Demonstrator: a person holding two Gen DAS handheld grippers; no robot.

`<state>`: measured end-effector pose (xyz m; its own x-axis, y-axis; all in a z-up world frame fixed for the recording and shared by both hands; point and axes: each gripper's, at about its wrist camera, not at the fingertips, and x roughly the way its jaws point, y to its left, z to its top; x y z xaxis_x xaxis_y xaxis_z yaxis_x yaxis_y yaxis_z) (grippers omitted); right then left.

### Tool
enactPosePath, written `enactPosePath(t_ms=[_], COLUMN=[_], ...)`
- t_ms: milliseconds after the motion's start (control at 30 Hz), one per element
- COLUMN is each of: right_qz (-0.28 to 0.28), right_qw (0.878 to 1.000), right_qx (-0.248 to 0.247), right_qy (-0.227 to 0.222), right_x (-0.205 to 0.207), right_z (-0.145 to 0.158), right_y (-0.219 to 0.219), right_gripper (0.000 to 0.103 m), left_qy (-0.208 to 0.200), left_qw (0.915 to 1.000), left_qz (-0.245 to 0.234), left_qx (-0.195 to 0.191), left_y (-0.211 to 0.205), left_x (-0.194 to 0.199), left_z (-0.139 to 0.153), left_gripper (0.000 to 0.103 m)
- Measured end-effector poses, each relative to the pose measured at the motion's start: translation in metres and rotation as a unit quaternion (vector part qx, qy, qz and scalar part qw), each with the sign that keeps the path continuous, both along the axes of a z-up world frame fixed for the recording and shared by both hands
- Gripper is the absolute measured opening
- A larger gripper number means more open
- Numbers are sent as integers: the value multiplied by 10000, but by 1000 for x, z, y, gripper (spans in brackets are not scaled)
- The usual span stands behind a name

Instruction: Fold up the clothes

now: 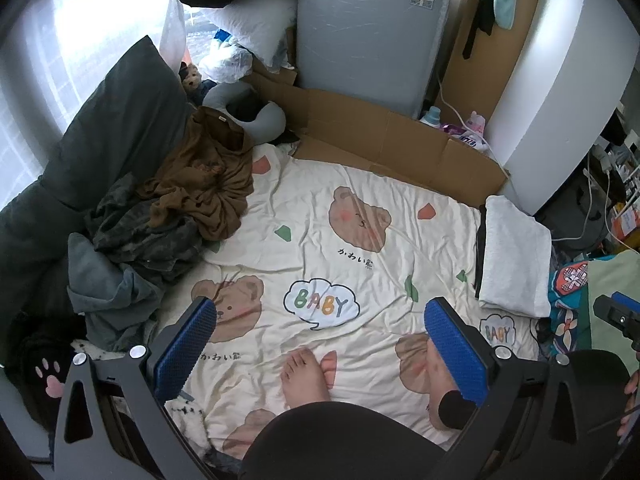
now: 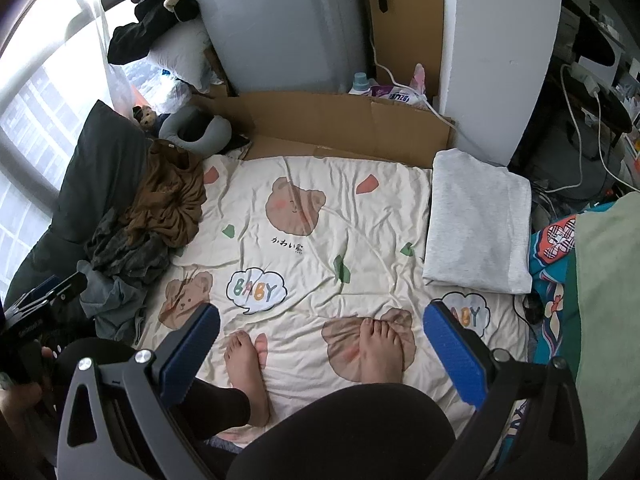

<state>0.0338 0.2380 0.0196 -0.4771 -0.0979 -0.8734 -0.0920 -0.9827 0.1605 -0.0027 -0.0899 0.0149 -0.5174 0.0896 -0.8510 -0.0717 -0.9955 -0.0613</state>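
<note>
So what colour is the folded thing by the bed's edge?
Light grey; the folded garment shows best in the right wrist view.

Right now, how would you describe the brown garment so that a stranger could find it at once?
Look at the bear-print sheet, then its left edge, where clothes lie heaped. The brown garment lies crumpled at the far end, against the dark pillow. It is the only brown piece; the others are grey.

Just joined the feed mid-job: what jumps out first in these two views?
The cream bear-print bedsheet fills the middle, with the person's bare feet on its near edge. A crumpled pile tops the left side: a brown garment over dark grey clothes. On the right lies one folded light grey garment. Both hand-held grippers, left and right, hang open and empty above the sheet.
</note>
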Motion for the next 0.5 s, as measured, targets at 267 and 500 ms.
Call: enactPosePath(t_ms=[267,500], right_qz=[-61,-84], right_qw=[10000,10000], right_qx=[-54,-25], right_qy=[-5,6], right_x=[-1,0], right_z=[0,0], right_y=[7,8], right_gripper=[103,103], left_qy=[-42,-42], left_qw=[10000,10000], left_qz=[43,46], left_qx=[8,65], left_y=[-1,-3], left_x=[-3,0], left_z=[-2,-3], left_gripper=[103,103])
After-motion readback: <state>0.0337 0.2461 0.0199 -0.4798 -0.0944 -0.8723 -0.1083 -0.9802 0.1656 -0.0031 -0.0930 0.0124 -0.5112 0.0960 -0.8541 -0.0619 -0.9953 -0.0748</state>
